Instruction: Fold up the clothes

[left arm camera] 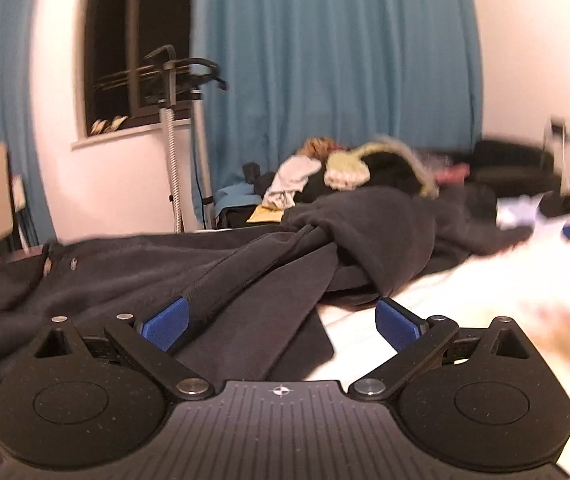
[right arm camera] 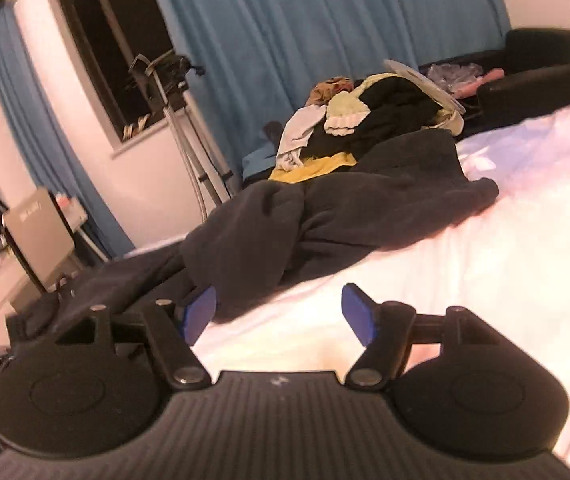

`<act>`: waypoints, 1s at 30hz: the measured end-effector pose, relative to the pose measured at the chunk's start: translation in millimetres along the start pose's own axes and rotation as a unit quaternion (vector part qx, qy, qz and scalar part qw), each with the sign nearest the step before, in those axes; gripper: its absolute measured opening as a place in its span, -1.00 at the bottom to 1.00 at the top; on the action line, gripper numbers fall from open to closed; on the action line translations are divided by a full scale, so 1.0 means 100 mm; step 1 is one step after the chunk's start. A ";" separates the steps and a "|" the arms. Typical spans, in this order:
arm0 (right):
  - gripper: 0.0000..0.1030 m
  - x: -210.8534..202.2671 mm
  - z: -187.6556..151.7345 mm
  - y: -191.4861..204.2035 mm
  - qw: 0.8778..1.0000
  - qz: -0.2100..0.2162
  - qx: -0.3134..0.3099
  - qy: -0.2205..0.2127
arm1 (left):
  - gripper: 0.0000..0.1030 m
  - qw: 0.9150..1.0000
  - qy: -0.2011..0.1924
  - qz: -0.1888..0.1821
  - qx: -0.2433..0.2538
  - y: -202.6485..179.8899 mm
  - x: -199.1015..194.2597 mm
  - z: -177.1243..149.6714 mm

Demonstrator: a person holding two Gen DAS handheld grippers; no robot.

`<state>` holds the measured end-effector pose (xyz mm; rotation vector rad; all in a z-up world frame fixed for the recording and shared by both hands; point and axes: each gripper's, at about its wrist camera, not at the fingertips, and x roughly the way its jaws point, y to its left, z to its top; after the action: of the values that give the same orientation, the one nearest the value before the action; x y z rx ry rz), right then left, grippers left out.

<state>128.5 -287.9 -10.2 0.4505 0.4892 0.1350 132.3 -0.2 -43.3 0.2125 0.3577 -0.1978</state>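
Left claw [left arm camera: 281, 322]: spread wide, gripping nothing; its blue pads [left arm camera: 167, 322] stand far apart, low over the bed, with a flap of the dark garment lying in the gap between them.
Right claw [right arm camera: 281, 314]: also spread wide and gripping nothing; its left pad sits just at the garment's edge, its right pad over bare sheet.
Dark garment [left arm camera: 245, 264]: a dark grey, soft-looking piece, crumpled and twisted across the white bed [right arm camera: 505, 240]; one part bunches into a knot-like fold near the middle, another spreads toward the far side. Seen from the right wrist [right arm camera: 325, 216] it runs from the near left corner toward the far edge of the bed.
Clothes pile [right arm camera: 365, 124]: heaped beyond the bed, with black, pale yellow, white and mustard pieces mixed together.
Curtain [left arm camera: 337, 60]: teal, hanging behind the pile.
Window [left arm camera: 137, 40]: dark, to the left of the curtain.
Stand [left arm camera: 173, 128]: a pole with a dark fitting on top, upright in front of the window.
Blur: the right side of the left wrist view is smeared, so details there cannot be told.
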 end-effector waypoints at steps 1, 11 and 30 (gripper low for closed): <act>0.37 0.03 0.01 -0.06 1.000 0.004 0.011 -0.002 | 0.95 1.000 0.005 0.002 0.018 -0.02 0.10 0.06; 0.40 0.35 -0.02 -0.57 0.997 0.012 0.080 0.013 | 0.73 0.993 0.076 0.013 0.089 -0.14 1.31 0.42; 0.39 0.44 -0.15 -0.60 0.998 0.043 0.035 0.003 | -0.81 0.997 0.052 -0.051 -0.027 -0.42 0.38 -0.03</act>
<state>161.0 -326.1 -67.6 0.5405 0.4823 0.2035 156.4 -45.8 -66.9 0.1520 0.4777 -0.2790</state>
